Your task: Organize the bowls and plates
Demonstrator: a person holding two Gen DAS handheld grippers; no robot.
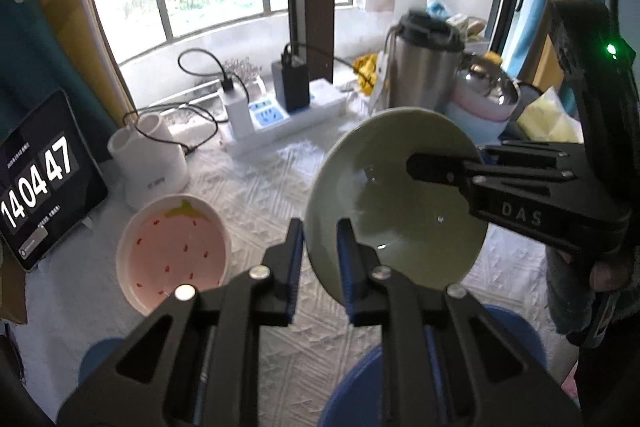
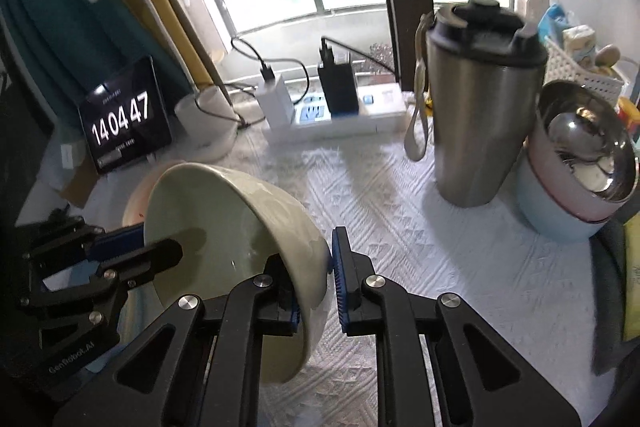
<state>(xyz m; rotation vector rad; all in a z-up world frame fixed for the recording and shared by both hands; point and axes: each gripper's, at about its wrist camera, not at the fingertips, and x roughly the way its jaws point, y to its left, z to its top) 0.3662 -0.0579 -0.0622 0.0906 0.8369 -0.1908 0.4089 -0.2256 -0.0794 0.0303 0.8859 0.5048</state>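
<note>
Left tool at lower centre, jaws narrowed onto a rim; right tool likewise, apparently clamped, both angled downward.

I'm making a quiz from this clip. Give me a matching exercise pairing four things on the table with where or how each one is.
Things:
1. green bowl
2. strawberry bowl
3. steel tumbler
4. clock tablet

States:
A. propped against the teal curtain
B. flat on the white cloth
C. tilted, rim pinched on opposite sides by the left claw and the right claw
D. upright beside the stacked metal bowls

Pairs: 1-C, 2-B, 3-D, 4-A
</note>
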